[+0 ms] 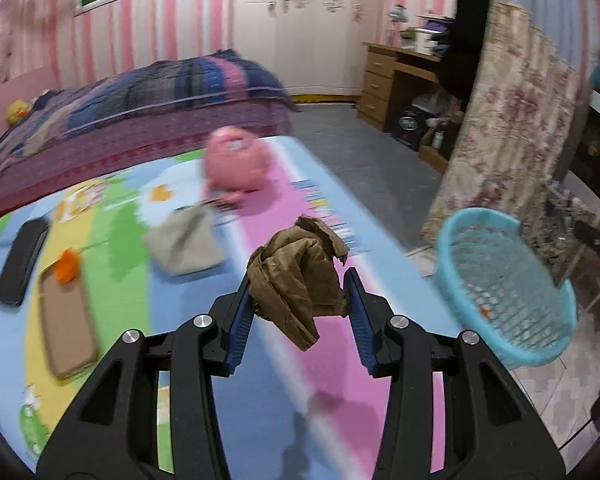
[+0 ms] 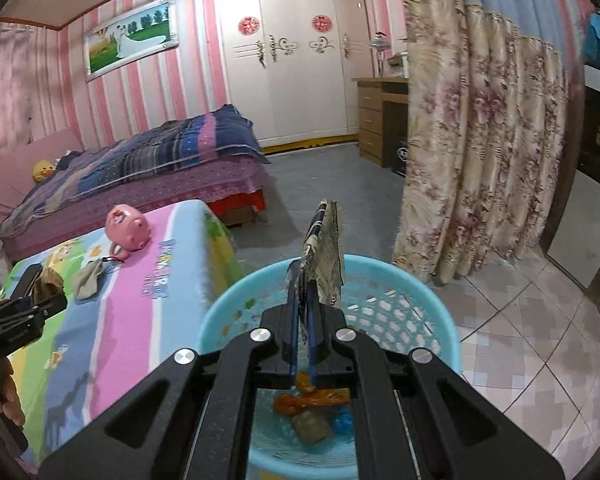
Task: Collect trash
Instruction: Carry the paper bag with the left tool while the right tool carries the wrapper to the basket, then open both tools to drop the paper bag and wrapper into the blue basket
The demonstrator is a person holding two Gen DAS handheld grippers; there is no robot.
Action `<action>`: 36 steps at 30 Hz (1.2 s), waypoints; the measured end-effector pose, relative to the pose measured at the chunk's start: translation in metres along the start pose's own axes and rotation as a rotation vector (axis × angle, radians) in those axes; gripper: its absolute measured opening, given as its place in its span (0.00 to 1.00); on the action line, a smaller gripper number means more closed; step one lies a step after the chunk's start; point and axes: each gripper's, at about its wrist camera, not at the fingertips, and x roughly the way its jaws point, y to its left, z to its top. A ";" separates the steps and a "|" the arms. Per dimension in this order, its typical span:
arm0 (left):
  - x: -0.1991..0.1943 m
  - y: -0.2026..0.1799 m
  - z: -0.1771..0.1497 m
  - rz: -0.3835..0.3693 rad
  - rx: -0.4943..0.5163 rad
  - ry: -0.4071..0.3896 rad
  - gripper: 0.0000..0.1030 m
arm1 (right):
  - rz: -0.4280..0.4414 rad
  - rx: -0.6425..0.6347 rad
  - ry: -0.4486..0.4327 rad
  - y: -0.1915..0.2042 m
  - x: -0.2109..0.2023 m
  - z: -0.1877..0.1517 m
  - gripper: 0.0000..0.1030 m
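Left gripper (image 1: 300, 300): jaws clamped on crumpled brown paper (image 1: 300, 280), held above the mat (image 1: 180, 320), with the blue basket (image 1: 452, 240) off to the right of the jaws. The paper looks light, soft and crushable; a grip on the bunched middle suits it, since the loose flap hanging below could tear.

Right gripper (image 2: 304, 300): jaws nearly together, pinching a thin printed wrapper (image 2: 326, 256) upright directly over the basket. It looks flimsy and slick, so grip deep.

Only the right view shows the basket's contents: orange scraps (image 2: 312, 396) and a grey lump. Only the left view shows the paper's grip clearly.
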 end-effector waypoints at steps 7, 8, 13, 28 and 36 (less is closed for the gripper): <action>0.020 -0.090 0.018 -0.126 0.115 -0.029 0.42 | -0.037 0.027 0.007 -0.022 0.004 -0.003 0.04; 0.024 -0.102 0.019 -0.144 0.127 -0.029 0.42 | -0.038 0.034 0.005 -0.025 0.003 -0.002 0.04; 0.048 -0.141 0.017 -0.190 0.164 -0.001 0.43 | -0.052 0.082 -0.003 -0.046 0.002 -0.005 0.04; 0.013 -0.083 0.023 -0.027 0.131 -0.040 0.87 | -0.002 0.072 0.002 -0.032 0.006 -0.005 0.04; -0.026 -0.001 0.017 0.158 0.042 -0.058 0.91 | 0.003 0.034 0.023 -0.006 0.012 -0.006 0.04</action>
